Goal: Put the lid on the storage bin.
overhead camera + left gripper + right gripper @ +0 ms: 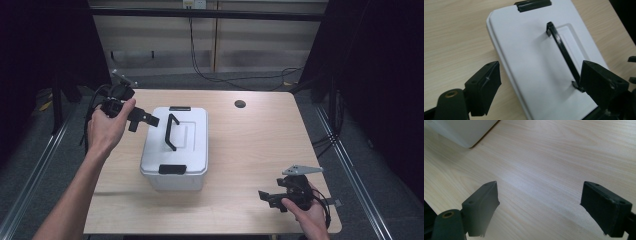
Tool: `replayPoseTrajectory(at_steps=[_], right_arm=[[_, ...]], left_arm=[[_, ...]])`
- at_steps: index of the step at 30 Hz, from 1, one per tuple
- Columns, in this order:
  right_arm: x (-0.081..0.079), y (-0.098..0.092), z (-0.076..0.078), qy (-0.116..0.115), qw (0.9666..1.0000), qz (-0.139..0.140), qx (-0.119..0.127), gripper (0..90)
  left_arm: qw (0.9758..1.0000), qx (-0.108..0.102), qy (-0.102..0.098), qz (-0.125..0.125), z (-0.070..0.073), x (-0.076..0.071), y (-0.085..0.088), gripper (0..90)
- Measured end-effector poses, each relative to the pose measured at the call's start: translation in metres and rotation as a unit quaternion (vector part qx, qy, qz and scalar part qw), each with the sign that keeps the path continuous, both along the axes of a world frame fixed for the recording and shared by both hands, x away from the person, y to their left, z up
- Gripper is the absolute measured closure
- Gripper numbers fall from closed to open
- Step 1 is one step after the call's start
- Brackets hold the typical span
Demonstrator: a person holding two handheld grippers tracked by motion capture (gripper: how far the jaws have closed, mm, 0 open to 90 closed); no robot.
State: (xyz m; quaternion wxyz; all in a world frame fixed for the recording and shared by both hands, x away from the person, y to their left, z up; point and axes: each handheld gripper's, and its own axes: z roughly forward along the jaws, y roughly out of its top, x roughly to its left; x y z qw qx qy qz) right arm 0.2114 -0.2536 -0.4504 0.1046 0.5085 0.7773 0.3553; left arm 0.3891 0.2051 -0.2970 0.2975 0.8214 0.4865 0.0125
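Left tool point(150, 119): held in the left hand point(107, 127) above the tabletop's far-left part, pointing toward the white storage box; jaws wide apart, nothing between them.
Left tool's jaws: in the left gripper view they frame the box lid from either side (no pad touches the lid or the handle).
Right tool point(264, 196): held low in the right hand point(307, 212) at the near-right part of the tabletop, pointing left; jaws wide apart over bare wood, gripping nothing.
Storage box point(176, 150): white plastic, lid on, standing on the tabletop left of centre, just beside the left tool and well apart from the right tool.
Handle point(171, 131): black, raised upright over a shallow recess in the middle of the lid.
Latches: one black latch point(172, 169) on the near end of the box, another point(179, 108) on the far end.
Tabletop point(250, 150): light wood grain, with a round dark cable hole point(240, 104) near the far edge.
Box corner point(461, 135): seen at the upper left of the right gripper view.
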Motion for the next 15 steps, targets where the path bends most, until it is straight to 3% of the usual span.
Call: replayPoseTrajectory(at_steps=[3,6,9,15], right_arm=[[0.000,0.000,0.000,0.000,1.0000,0.001,0.000,14.0],[0.000,0.000,0.000,-0.002,1.0000,0.002,0.002,14.0],[0.000,0.000,0.000,0.001,1.0000,0.001,0.000,14.0],[0.000,0.000,0.000,0.000,1.0000,0.002,0.001,14.0]], left_arm=[[0.9999,0.005,-0.008,0.006,-0.011,-0.004,0.013,24.3],[0.9999,-0.004,-0.010,-0.002,-0.021,-0.005,0.028,24.5],[0.9996,-0.005,-0.025,-0.009,-0.026,-0.010,0.038,24.5],[0.9991,-0.021,-0.036,-0.007,-0.034,-0.026,0.055,24.6]])
